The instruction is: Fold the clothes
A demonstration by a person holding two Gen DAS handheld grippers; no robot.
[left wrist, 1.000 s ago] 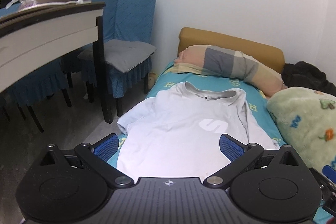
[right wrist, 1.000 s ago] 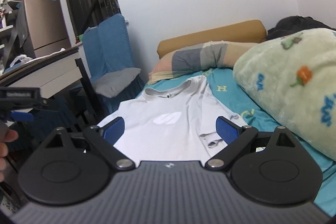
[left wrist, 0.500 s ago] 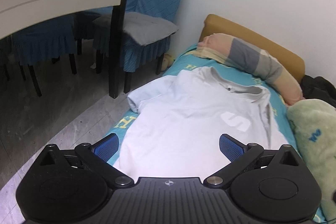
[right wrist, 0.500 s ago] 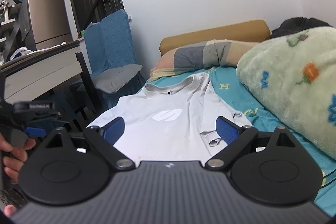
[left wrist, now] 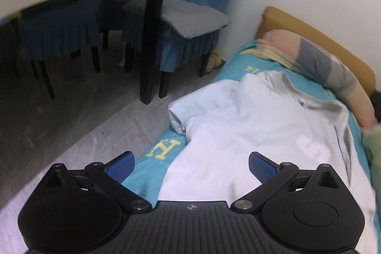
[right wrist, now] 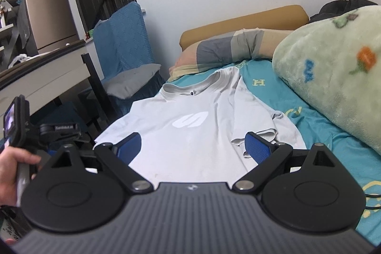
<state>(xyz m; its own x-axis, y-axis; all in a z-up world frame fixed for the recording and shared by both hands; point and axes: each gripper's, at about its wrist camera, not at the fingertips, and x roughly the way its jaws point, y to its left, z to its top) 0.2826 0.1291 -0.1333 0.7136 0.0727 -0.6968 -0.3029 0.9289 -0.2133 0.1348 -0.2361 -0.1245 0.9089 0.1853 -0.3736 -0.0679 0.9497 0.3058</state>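
Teal bedsheet (left wrist: 152, 158) under the left claw (left wrist: 190, 167), spread wide, empty; right claw (right wrist: 194, 146) likewise. Soft, limp T-shirt (right wrist: 190, 125) ahead: pinch sleeve (left wrist: 190, 111), I reckon.

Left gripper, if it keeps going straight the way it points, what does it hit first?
Probably the white shirt spread on the bed. The open left gripper points down over the shirt's edge, nothing in between, though depth is unclear.
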